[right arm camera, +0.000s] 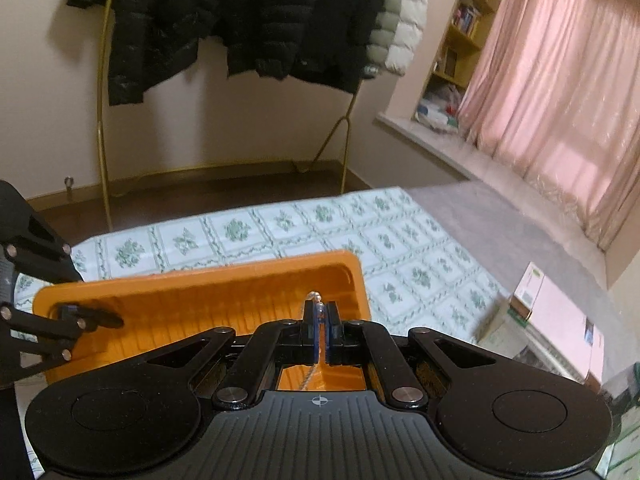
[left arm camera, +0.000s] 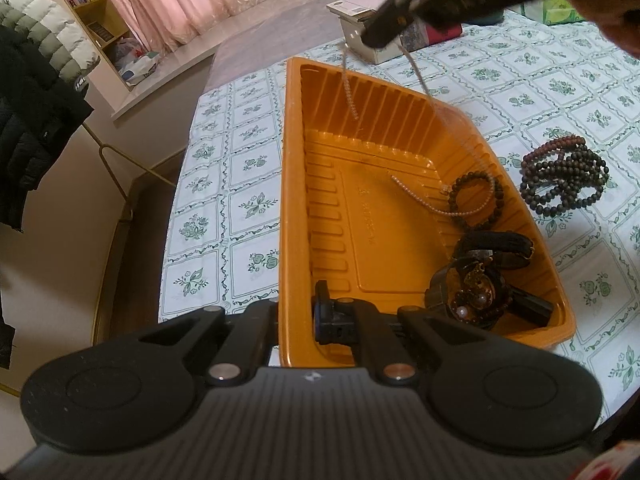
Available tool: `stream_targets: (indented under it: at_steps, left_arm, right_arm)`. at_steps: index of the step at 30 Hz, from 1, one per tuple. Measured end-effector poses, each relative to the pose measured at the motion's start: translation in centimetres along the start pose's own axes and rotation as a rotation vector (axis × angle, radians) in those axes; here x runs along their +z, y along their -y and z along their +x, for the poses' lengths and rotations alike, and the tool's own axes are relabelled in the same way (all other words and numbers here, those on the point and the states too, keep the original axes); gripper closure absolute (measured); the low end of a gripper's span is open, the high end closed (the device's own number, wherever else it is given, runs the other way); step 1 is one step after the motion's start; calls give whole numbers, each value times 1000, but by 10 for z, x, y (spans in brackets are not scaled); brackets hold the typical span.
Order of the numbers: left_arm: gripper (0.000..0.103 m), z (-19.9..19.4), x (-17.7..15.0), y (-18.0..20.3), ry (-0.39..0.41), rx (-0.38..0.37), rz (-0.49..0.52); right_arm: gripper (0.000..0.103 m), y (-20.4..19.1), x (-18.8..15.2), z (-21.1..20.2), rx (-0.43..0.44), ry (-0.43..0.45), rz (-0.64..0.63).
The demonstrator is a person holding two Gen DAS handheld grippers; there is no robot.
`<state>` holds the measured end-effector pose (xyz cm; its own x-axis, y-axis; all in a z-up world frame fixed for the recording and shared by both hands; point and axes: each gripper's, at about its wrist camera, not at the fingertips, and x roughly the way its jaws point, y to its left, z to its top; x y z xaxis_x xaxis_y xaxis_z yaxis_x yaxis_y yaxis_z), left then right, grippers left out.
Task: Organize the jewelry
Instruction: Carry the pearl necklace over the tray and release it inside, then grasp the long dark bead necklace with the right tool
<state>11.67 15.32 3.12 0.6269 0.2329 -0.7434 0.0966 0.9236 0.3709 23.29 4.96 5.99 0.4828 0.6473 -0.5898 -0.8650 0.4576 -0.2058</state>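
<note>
An orange plastic tray (left arm camera: 298,184) lies on the flowered tablecloth. My left gripper (left arm camera: 298,312) is shut on the tray's near rim, one finger inside and one outside; the right wrist view shows it (right arm camera: 76,318) at the tray's (right arm camera: 200,292) left end. My right gripper (left arm camera: 372,36) hangs above the tray's far end, shut on a pale pink bead necklace (left arm camera: 349,88). The strand droops into the tray and its lower end lies on the floor there. A few beads (right arm camera: 314,295) stick out past the right gripper's (right arm camera: 320,312) tips. Dark bracelets (left arm camera: 476,200) and a black watch (left arm camera: 496,248) lie in the tray.
A heap of dark bead bracelets (left arm camera: 564,176) rests on the cloth right of the tray. Boxes and papers (left arm camera: 372,12) stand at the table's far end. The table edge (left arm camera: 176,208) drops off at the left, with coats on a rack (right arm camera: 256,20) beyond.
</note>
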Motion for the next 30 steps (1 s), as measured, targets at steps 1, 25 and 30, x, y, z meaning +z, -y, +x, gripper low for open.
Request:
stream_targets:
  at_steps: [1,25,30]
  left_arm:
    - [100,0,0,0,0,0,0]
    - [100,-2,2,1,2,10,-2]
    - [100,-4,3,3,5,17,2]
  right_arm:
    - [100,0,-1,2,2,-7,2]
    - [59,53,-75,-82,-128,65,329]
    - [58,66,-140,-105,-206,-8,476]
